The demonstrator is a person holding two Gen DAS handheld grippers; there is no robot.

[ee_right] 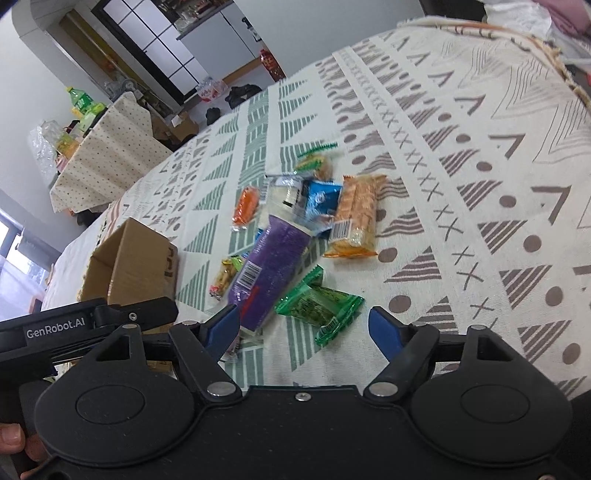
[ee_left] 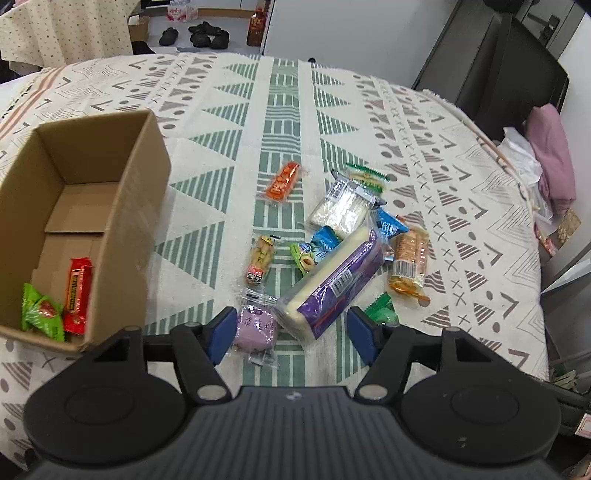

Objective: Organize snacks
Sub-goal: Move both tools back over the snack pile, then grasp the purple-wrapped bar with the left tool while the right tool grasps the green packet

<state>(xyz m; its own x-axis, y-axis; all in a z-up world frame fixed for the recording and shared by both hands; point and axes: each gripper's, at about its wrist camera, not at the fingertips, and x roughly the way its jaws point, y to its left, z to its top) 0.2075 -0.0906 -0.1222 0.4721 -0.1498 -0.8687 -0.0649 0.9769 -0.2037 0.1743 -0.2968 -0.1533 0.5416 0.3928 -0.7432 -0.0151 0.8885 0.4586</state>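
A cardboard box (ee_left: pixel 140 206) stands open at the left, holding a red bar (ee_left: pixel 77 291) and a green packet (ee_left: pixel 40 312). Loose snacks lie on the patterned cloth: a long purple-and-white pack (ee_left: pixel 332 284), a small purple cake packet (ee_left: pixel 256 326), an orange packet (ee_left: pixel 282 181), a clear noodle pack (ee_left: pixel 341 210), an orange cracker pack (ee_left: pixel 410 258). My left gripper (ee_left: pixel 291 332) is open above the purple pack's near end and the cake packet. My right gripper (ee_right: pixel 304 326) is open just above a green packet (ee_right: pixel 319 308), beside the purple pack (ee_right: pixel 269 266). The box also shows in the right wrist view (ee_right: pixel 129 266).
The table's right edge drops toward a dark chair (ee_left: pixel 495 70) and pink cloth (ee_left: pixel 550 155). Shoes (ee_left: pixel 207 35) and a bottle (ee_left: pixel 255 27) lie on the floor beyond the far edge. The left gripper's body (ee_right: pixel 85 325) sits at the left in the right wrist view.
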